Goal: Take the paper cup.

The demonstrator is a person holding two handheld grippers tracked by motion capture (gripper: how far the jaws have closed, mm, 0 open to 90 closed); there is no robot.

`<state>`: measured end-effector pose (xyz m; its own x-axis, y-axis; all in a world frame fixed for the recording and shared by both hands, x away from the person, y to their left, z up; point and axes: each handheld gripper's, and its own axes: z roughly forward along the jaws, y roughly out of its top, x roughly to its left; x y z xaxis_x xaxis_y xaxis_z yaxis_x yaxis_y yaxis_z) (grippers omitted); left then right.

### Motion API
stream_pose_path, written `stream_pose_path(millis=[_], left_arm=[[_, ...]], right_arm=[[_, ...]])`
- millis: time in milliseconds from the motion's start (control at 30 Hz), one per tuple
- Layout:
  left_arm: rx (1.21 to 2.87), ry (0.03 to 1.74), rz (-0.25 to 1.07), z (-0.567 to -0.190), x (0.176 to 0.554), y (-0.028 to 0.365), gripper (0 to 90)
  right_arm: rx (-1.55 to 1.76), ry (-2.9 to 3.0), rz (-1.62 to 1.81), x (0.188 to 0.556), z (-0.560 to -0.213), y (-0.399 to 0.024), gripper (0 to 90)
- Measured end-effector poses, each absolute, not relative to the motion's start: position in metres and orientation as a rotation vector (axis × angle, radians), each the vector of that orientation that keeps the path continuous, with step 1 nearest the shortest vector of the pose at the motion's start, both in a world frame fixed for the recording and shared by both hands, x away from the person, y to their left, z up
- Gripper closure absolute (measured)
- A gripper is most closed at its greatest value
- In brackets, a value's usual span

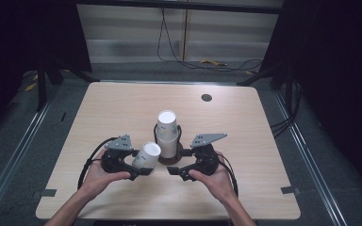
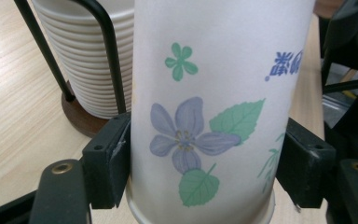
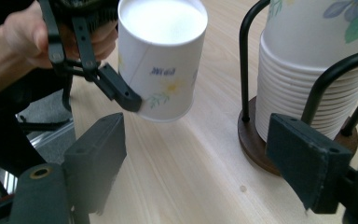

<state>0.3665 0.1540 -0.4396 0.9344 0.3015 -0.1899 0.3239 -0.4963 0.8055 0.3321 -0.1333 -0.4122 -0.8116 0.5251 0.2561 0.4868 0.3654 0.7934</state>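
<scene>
Your left gripper (image 1: pixel 139 165) has its jaws pinched on the wall of a single flowered paper cup (image 1: pixel 146 156), one pad on each side near the rim end. In the left gripper view the cup (image 2: pixel 214 107) stands between the two black pads, upside down to that camera, its rolled rim nearest the gripper body and its closed base pointing away. From above, its long axis tilts up and toward the stack of paper cups (image 1: pixel 167 134) in the black wire cup holder (image 1: pixel 175 155), white base uppermost. The cup is off the table (image 1: pixel 264 141), just beside the stack but apart from it.

Your right gripper (image 1: pixel 173 170) has its jaws spread with nothing between them. In the right gripper view the held cup (image 3: pixel 161 60) hangs beyond and slightly left of the gap between those jaws, with the left gripper (image 3: pixel 116 91) clamped on its lower edge; the stack (image 3: pixel 307 84) and the holder's round wooden base (image 3: pixel 256 144) sit off toward the right-hand jaw.

So the relation that matters: the cup lies ahead of the open right jaws and near them, its axis running roughly along their line of sight rather than across it. If you mean to hand it over, I judge the right jaws would need to come forward and close across the cup's wall, well clear of the wire loop.
</scene>
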Motion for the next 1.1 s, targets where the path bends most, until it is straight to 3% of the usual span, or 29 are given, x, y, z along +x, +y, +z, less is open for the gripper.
stream_pose_path(millis=[100, 700, 1100], left_arm=[[2.157, 0.439, -0.017, -0.437, 0.369, 0.153, 28.5], [2.297, 0.366, -0.006, -0.436, 0.371, 0.134, 28.7], [2.373, 0.321, 0.048, -0.431, 0.366, 0.124, 28.7]], right_arm=[[0.921, 2.594, 1.459, 0.333, -0.414, -0.133, 23.5], [0.857, 2.729, 1.286, 0.333, -0.414, -0.127, 19.1], [0.847, 2.831, 1.188, 0.34, -0.418, -0.123, 23.4]])
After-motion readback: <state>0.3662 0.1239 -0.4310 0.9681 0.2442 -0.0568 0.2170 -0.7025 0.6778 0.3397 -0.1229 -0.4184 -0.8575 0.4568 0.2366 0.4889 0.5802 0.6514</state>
